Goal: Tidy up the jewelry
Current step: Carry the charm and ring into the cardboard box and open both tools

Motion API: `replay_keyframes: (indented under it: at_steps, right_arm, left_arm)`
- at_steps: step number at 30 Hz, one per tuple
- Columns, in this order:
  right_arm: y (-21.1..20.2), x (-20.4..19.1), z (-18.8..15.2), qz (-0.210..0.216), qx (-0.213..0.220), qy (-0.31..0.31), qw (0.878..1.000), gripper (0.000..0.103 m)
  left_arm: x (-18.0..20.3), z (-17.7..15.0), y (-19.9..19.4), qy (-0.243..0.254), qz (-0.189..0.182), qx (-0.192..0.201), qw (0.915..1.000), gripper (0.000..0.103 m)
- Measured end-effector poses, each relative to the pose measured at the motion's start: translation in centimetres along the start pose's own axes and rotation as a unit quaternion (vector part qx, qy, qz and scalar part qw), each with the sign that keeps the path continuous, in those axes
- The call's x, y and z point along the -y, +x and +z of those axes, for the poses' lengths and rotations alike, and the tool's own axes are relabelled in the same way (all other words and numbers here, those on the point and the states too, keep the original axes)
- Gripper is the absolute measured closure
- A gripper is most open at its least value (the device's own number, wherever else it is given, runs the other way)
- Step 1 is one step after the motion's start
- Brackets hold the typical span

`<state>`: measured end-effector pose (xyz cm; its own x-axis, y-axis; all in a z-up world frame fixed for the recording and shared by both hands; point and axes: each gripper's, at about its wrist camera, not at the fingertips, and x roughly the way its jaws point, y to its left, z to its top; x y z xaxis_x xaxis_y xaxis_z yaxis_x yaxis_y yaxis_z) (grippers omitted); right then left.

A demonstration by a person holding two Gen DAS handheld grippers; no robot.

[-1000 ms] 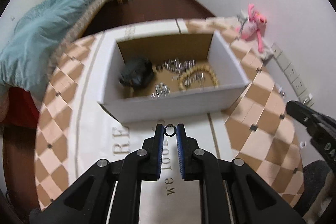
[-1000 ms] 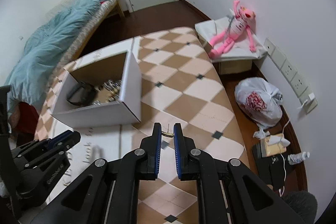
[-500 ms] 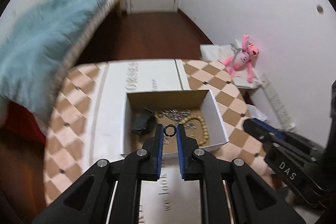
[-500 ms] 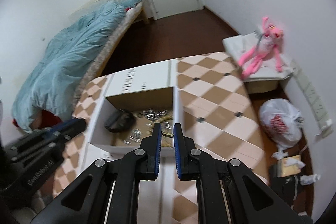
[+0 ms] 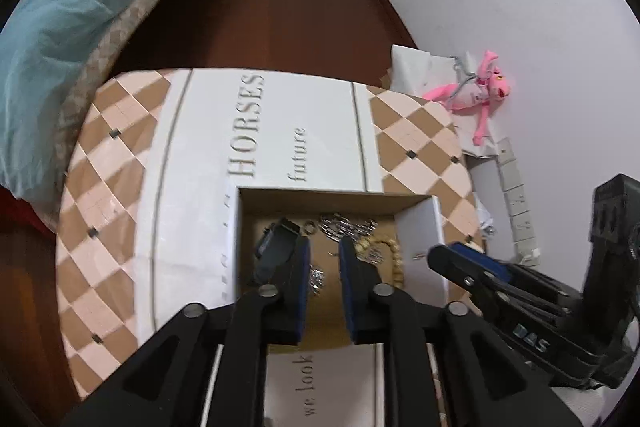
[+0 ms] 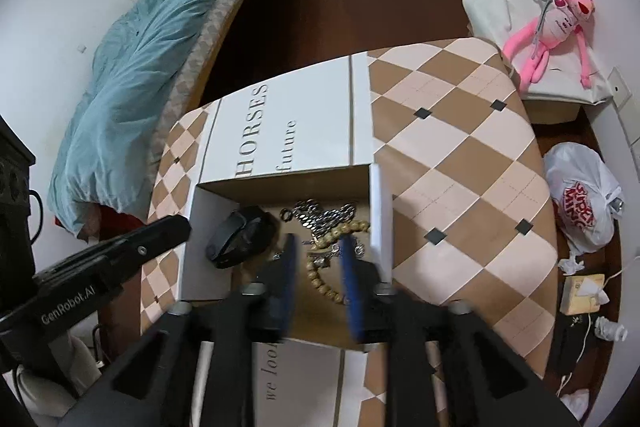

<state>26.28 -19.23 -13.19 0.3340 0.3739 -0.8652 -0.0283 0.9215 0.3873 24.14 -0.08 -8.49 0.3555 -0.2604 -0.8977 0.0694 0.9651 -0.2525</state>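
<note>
Over the white cardboard box (image 5: 420, 227), I note my left gripper (image 5: 323, 251) has just parted; its small dark ring (image 5: 309, 225) now lies ahead inside. My right gripper (image 6: 318, 247) likewise released, empty, above the wooden bead bracelet (image 6: 320, 277). Both deposits appear complete.

Left tongs (image 5: 325, 255) and right tongs (image 6: 318, 247) angled downward, jaws just opening, empty.

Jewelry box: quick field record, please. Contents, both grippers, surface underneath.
box: white cardboard box, open top
contents: black watch, silver chain, wooden bead bracelet, small dark ring
left gripper: over box, jaws just opened, nothing between pads
right gripper: over box, jaws just opened, empty
surface: checkered tablecloth
</note>
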Motion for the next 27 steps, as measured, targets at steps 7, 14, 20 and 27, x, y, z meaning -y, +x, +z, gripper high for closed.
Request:
replay_keyframes:
  at_steps: [7, 14, 20, 27]
  right_arm:
    - [-1.4, 0.0, -0.4, -0.044, 0.018, -0.014, 0.999, 0.053]
    - [-1.8, -0.7, -2.0, -0.144, 0.024, -0.044, 0.988, 0.007]
    - [-1.7, -0.8, -4.2, -0.192, 0.019, -0.054, 0.980, 0.002]
    - [-3.8, -1.9, -5.9, -0.200, 0.036, -0.052, 0.978, 0.001]
  left_arm:
    - [-1.1, 0.2, -1.2, 0.003, 0.051, 0.031, 0.9982, 0.027]
    - [-1.6, -1.9, -2.2, 0.017, 0.110, 0.062, 0.9918, 0.005]
    - [-2.0, -4.3, -1.6, 0.019, 0.137, 0.052, 0.9890, 0.005]
    - [-1.9, -6.5, -3.0, 0.017, 0.138, 0.055, 0.9887, 0.005]
